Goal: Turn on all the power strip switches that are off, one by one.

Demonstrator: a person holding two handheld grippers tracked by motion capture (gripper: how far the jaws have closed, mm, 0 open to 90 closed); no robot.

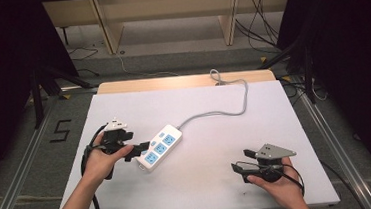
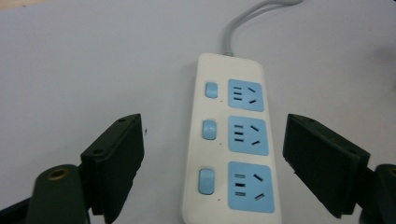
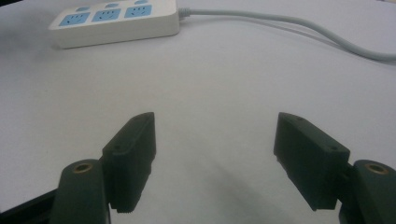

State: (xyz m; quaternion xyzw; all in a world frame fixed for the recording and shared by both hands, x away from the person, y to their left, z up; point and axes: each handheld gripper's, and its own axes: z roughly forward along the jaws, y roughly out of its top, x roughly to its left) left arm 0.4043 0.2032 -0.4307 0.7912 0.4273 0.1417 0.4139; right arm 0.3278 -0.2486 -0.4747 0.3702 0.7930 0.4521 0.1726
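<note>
The power strip (image 1: 160, 146) lies flat on the white surface (image 1: 205, 183), long axis diagonal, cord end pointing away from the person. The left hand-held gripper (image 1: 138, 151) straddles its near end, jaws wide, apparently positioned to grasp. The right hand-held gripper (image 1: 239, 161) rests well apart, jaws wide, empty.

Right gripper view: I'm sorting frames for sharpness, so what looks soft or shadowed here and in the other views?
Right gripper view: the power strip at the far edge is soft, with a faint shadow between the jaws. Left gripper view: the sockets read fairly clearly, jaws dark. High view: the white table is evenly lit, surroundings dark.
</note>
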